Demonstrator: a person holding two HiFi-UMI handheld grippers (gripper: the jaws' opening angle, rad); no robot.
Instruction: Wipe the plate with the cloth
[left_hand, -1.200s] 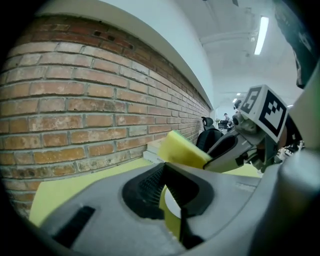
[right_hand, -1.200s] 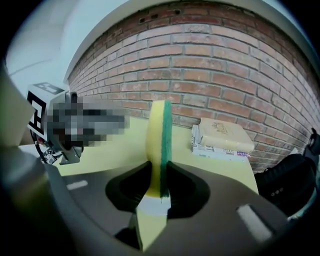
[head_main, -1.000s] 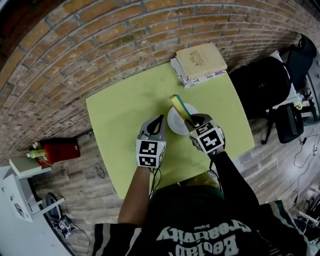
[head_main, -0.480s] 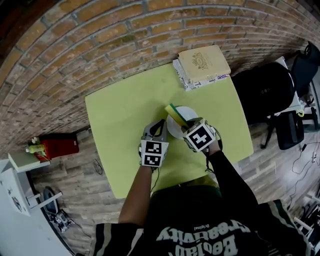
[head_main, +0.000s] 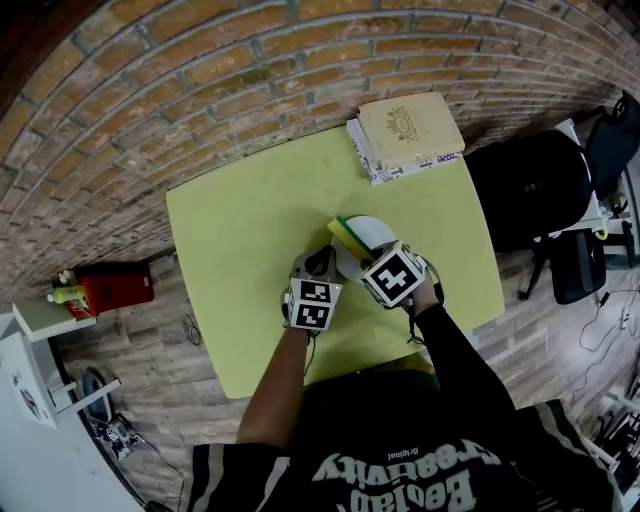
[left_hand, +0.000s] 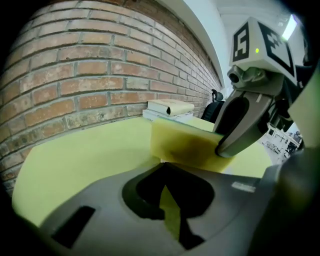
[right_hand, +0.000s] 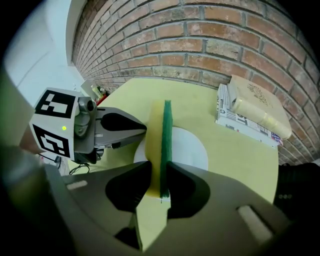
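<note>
A white plate (head_main: 375, 232) (right_hand: 189, 147) lies on the lime-green table (head_main: 240, 225). The cloth is a yellow sponge with a green scouring side (head_main: 347, 232) (right_hand: 163, 142) (left_hand: 185, 142). My right gripper (head_main: 365, 250) (right_hand: 161, 186) is shut on it, holding it on edge over the plate's left part. My left gripper (head_main: 320, 262) (left_hand: 167, 167) (right_hand: 142, 131) is just left of the plate, its jaws shut, its tip at the plate's left rim. Whether it touches the rim is unclear. The near part of the plate is hidden under the right gripper.
A stack of books and papers (head_main: 405, 132) (right_hand: 252, 110) sits at the table's far right corner. A brick wall runs behind the table. A black chair (head_main: 525, 175) stands to the right, and a red box (head_main: 115, 285) is on the floor at left.
The right gripper has swung the sponge left across the plate. The left gripper has moved in closer to the plate's left rim.
</note>
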